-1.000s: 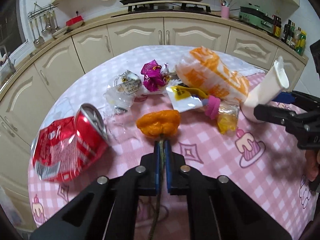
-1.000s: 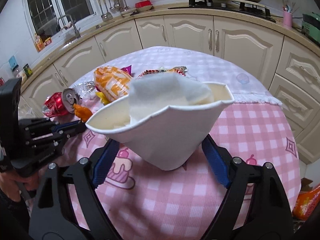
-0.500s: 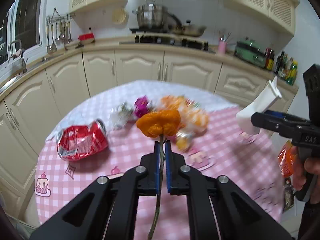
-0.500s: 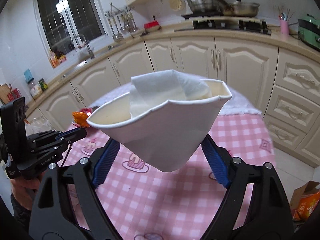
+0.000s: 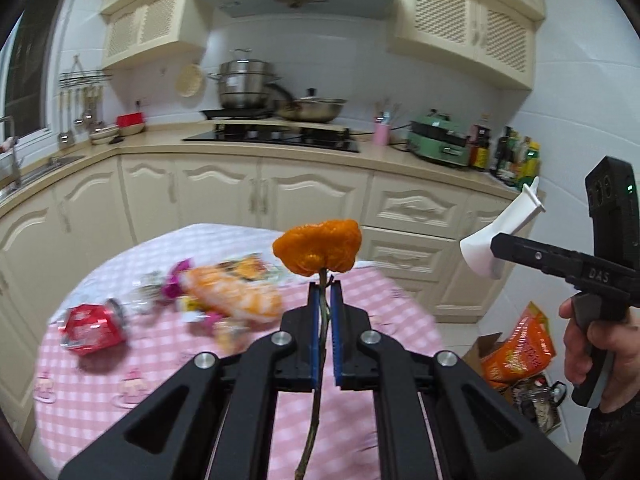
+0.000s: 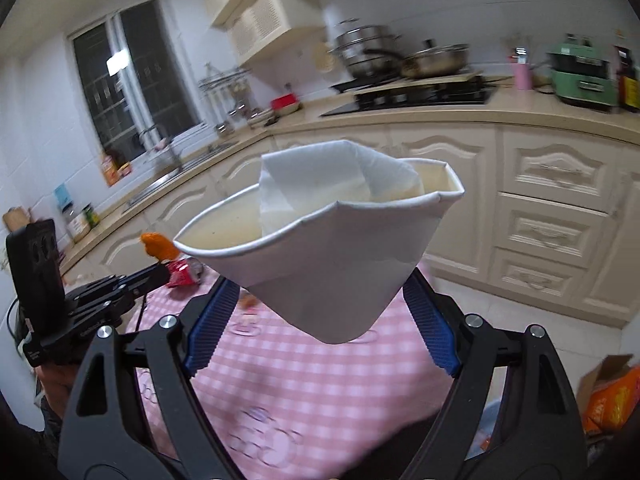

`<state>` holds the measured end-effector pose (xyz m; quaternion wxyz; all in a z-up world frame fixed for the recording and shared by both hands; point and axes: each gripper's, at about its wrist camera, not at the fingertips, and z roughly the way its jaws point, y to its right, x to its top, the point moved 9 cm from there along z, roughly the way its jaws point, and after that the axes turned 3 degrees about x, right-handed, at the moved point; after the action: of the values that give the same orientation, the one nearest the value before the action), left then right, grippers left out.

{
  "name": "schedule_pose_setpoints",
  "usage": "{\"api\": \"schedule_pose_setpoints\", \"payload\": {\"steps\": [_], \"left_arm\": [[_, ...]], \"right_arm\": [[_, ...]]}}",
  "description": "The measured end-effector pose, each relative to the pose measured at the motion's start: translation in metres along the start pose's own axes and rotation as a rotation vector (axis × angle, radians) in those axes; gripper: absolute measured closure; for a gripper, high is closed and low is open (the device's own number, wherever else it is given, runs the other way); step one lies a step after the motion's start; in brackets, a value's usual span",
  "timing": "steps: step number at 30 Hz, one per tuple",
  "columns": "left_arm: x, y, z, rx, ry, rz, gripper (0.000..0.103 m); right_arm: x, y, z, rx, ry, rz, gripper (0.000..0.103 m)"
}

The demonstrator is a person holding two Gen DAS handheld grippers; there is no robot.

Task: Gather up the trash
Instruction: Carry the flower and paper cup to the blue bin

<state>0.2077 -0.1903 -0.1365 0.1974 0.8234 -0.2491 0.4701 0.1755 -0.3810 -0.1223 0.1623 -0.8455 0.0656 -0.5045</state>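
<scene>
Both grippers have lifted off the table [image 5: 100, 380]: left gripper [image 5: 325, 292] pinches the orange flower [image 5: 318, 248], right gripper [image 6: 320, 304] clamps the crushed cup [image 6: 332, 256]

1. Round table [image 5: 352, 364], covered in pink-and-white checked cloth with cartoon cake prints; far edge of the cloth white.
2. Crushed red drink can [image 5: 94, 329] lying on its side near the left edge.
3. Just right of the can, blurred clear wrappers [image 5: 146, 294] and a magenta wrapper [image 5: 175, 282].
4. Orange-and-white snack bag [image 5: 236, 294] lying near the middle, touching the small wrappers around it.
5. Floor right of the table: open cardboard box [image 5: 486, 350] holding an orange bag [image 5: 520, 346].
</scene>
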Motion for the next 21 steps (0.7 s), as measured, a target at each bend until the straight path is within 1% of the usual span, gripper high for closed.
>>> {"api": "schedule_pose_setpoints", "payload": {"steps": [4,6,7,8,10,12,13,15,16,19,21], "left_arm": [[-0.004,0.057,0.018,-0.098,-0.028,0.006,0.098],[-0.013,0.099,0.035,-0.178,-0.071,0.024,0.098],[-0.018,0.110,0.040,-0.191,-0.081,0.034,0.098],[-0.024,0.130,0.050,-0.215,-0.104,0.053,0.098],[-0.042,0.168,0.074,-0.274,-0.165,0.070,0.098],[-0.059,0.197,0.094,-0.308,-0.216,0.085,0.098],[-0.064,0.207,0.102,-0.316,-0.232,0.090,0.098],[-0.085,0.237,0.129,-0.338,-0.292,0.100,0.098],[-0.091,0.244,0.137,-0.340,-0.309,0.103,0.098],[-0.125,0.273,0.174,-0.347,-0.396,0.105,0.098],[-0.151,0.288,0.202,-0.346,-0.471,0.105,0.098]], "right_arm": [[-0.011,0.075,-0.035,-0.112,0.022,0.098,0.021],[-0.022,0.111,-0.047,-0.166,0.017,0.147,0.021],[-0.030,0.134,-0.054,-0.201,0.009,0.180,0.021],[-0.039,0.151,-0.059,-0.223,0.002,0.206,0.021],[-0.062,0.189,-0.064,-0.270,-0.026,0.275,0.021],[-0.085,0.219,-0.066,-0.296,-0.060,0.329,0.021],[-0.097,0.230,-0.065,-0.304,-0.077,0.353,0.021],[-0.121,0.253,-0.063,-0.326,-0.113,0.398,0.021],[-0.128,0.265,-0.061,-0.333,-0.126,0.420,0.021],[-0.162,0.296,-0.055,-0.354,-0.174,0.492,0.021],[-0.185,0.311,-0.048,-0.359,-0.208,0.543,0.021]]}}
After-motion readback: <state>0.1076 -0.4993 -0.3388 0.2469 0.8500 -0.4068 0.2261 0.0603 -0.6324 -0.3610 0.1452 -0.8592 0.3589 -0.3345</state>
